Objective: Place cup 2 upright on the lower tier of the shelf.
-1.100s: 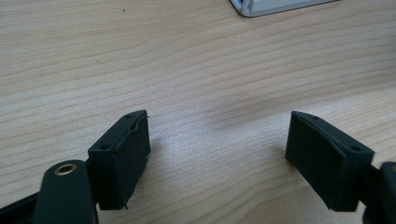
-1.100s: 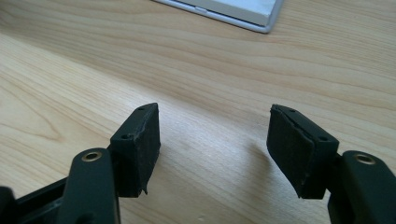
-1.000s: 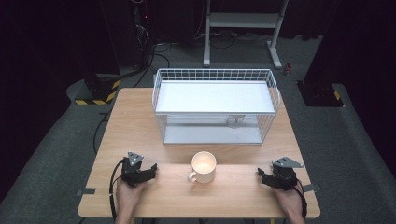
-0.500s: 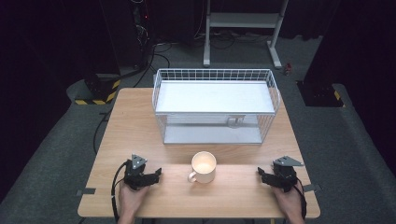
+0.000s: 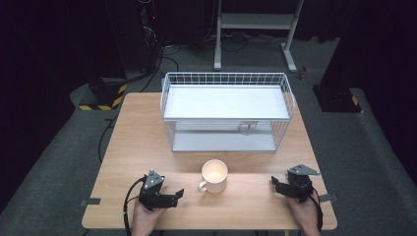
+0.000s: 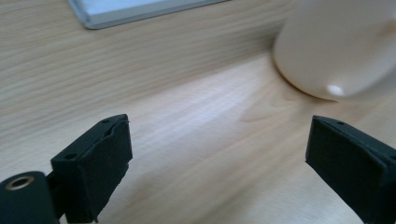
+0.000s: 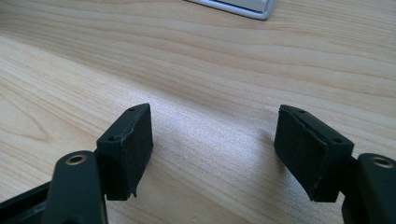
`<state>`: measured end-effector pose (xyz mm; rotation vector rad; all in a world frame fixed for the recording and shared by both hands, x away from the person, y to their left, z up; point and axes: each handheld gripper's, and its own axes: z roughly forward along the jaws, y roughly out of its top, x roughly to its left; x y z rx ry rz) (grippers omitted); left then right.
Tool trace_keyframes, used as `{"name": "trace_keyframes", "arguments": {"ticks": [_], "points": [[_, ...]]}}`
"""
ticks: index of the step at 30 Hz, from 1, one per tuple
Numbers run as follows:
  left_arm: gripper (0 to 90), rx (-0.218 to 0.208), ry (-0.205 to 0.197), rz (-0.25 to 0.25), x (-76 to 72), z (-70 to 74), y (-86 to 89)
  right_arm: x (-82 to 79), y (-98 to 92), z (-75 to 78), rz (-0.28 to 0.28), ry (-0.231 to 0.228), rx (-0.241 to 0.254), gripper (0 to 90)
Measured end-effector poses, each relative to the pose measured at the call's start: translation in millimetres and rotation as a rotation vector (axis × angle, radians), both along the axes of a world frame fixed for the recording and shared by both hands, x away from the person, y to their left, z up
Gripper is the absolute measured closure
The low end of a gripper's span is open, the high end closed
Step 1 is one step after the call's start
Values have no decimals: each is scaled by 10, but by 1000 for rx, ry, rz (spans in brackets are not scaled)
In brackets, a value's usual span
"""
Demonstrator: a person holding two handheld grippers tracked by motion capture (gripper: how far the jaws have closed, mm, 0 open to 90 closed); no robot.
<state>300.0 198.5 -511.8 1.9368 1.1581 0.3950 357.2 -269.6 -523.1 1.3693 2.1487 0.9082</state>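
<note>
A cream mug (image 5: pixel 214 175) stands upright near the table's front middle, its handle toward the front left. My left gripper (image 5: pixel 178 194) sits a short way left of the mug, pointing at it; its jaws have just been opening and hold nothing. From the left gripper view, the mug (image 6: pixel 341 46) is ahead at upper right, beyond the wide-apart pads (image 6: pixel 95 163). My right gripper (image 5: pixel 274 184) rests at the front right, open, with bare wood between its pads (image 7: pixel 128 149).
A white wire basket rack (image 5: pixel 226 81) with a flat shelf stands at the back middle of the wooden table (image 5: pixel 128 147). Its base corner (image 6: pixel 93 18) lies ahead of the left gripper. Dark floor and cables surround the table.
My left gripper has moved right toward the mug and its jaws have spread wider. The right gripper and the mug have stayed put.
</note>
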Motion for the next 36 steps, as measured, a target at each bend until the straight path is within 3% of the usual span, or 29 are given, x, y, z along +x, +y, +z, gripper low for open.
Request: {"name": "trace_keyframes", "arguments": {"ticks": [5, 12, 24, 36], "points": [[52, -1, -10, -44, -123, 7, -148, 0, 0, 0, 0, 0, 0, 283], [42, 21, -30, -79, -150, 22, -343, 0, 0, 0, 0, 0, 0, 283], [33, 39, -44, -146, 2, 36, -719, -1, 0, 0, 0, 1, 0, 283], [22, 69, -63, -161, 194, 50, -966, -1, 0, 0, 0, 0, 0, 283]]}}
